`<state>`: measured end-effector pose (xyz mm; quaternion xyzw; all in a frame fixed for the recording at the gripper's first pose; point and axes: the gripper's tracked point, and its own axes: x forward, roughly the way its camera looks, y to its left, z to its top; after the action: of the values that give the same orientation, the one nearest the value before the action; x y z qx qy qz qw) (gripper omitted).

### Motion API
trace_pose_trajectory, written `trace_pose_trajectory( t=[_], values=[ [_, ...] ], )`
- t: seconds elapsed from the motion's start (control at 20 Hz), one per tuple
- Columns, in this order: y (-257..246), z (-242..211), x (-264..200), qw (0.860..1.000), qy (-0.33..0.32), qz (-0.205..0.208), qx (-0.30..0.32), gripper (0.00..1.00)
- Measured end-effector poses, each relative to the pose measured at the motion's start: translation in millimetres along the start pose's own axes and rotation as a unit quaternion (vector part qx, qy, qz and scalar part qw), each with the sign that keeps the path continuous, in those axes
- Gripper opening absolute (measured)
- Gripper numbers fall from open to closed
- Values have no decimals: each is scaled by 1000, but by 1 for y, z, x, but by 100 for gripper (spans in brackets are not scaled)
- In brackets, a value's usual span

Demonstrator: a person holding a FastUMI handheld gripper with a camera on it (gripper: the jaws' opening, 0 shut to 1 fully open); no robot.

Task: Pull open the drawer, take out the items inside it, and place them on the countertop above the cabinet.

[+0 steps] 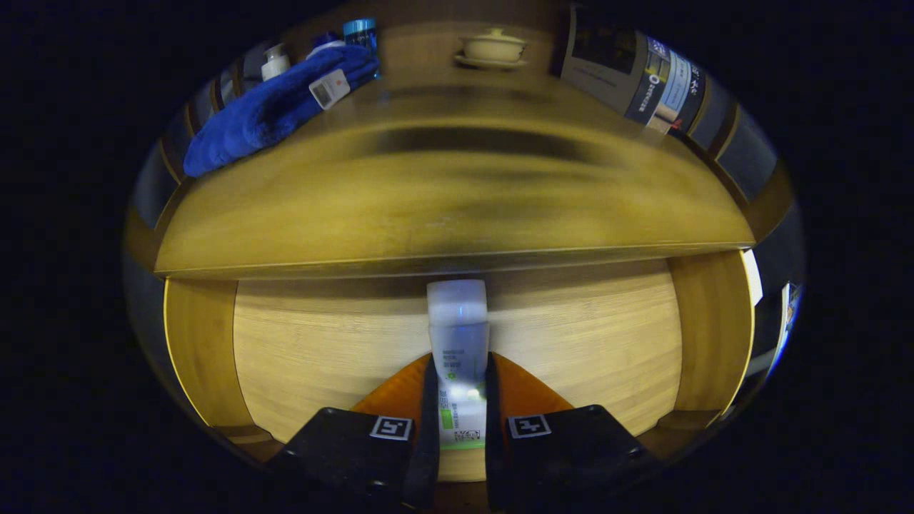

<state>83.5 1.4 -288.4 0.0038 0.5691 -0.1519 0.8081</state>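
The gripper (460,385) has its two fingers closed narrowly on a white tube (458,343), one finger pressing each side of its lower body. The tube stands roughly upright between the fingers, capped end pointing up, with printed label text and a green band near its lower end; the print is too small to tell. Tube is lifted over the open drawer (321,343), whose pale wooden floor spreads to both sides behind it, with the drawer's side walls visible at either edge. The tube's cap reaches almost to the front edge of the countertop (457,193), which runs across the view just above the drawer and appears somewhat blurred. On the countertop, far left, a blue towel (271,107) lies bunched with a white tag on its upper end. Just behind the towel stand a white pump bottle (274,61) and a blue-capped container (360,32), close together. Toward the back centre of the countertop a cream lidded bowl (493,47) sits on a saucer, well apart from the towel. At the right rear a printed board (635,75) leans upright against the surroundings.
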Motion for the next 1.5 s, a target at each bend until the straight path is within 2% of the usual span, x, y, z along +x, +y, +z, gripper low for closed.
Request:
trace_pose_trajectory(
  t=[0.1, 0.15, 0.3, 0.45, 0.75, 1.05, 1.35, 1.5],
  values=[
    [-4, 2, -37, 1000, -12, -23, 4, 35],
    [-14, 11, -23, 999, -23, -30, 10, 35],
    [-21, 13, -79, 997, -56, -49, 25, 35],
    [-25, 28, -118, 994, -89, -45, 43, 35],
    [-42, 113, -168, 984, -169, -49, 33, 35],
    [-46, 192, -146, 978, -203, -40, 7, 35],
    [-35, 209, -86, 984, -177, -8, 23, 35],
    [-38, 209, -62, 988, -156, -12, 20, 35]
  ],
)
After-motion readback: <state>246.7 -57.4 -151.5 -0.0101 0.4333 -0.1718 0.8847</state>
